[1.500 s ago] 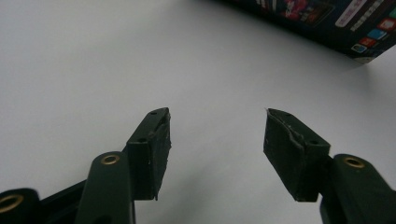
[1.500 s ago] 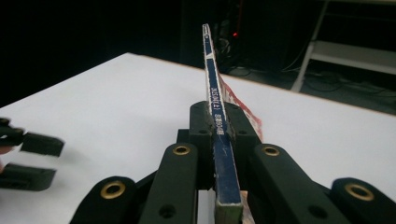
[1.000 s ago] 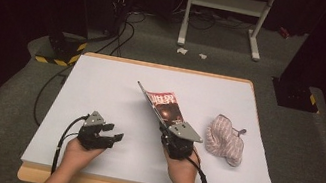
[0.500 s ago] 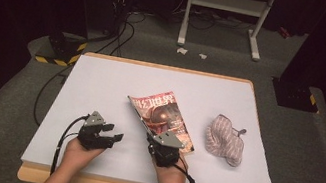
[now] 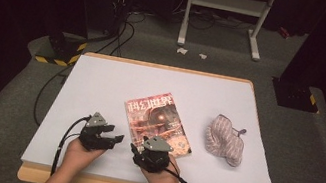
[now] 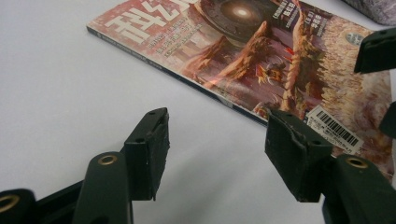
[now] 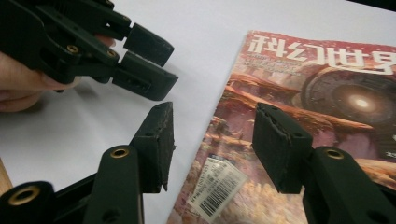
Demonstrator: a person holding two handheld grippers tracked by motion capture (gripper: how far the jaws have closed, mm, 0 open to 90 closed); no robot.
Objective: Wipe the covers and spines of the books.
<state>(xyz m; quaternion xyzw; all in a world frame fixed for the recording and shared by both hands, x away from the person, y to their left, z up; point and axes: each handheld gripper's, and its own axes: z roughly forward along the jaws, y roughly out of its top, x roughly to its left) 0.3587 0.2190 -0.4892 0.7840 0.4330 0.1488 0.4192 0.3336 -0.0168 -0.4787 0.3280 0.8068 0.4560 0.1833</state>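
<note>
Resting low on the bench (image 5: 102,81), the left hand-held gripper (image 5: 114,140) is being kept open and empty. One magazine (image 5: 158,121) is lying flat mid-bench, just released: the right hand-held gripper (image 5: 135,153) has just been opening over its near corner. One fabric pouch (image 5: 224,139) is sitting apart.

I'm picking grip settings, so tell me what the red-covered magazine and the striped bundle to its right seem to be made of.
The red-covered magazine looks like paper with a glossy coated cover: light glares off its printed art, and a barcode label is stuck on. The striped bundle looks like soft woven or knitted fabric, matte and crumpled, though its weave is too small to tell.
</note>
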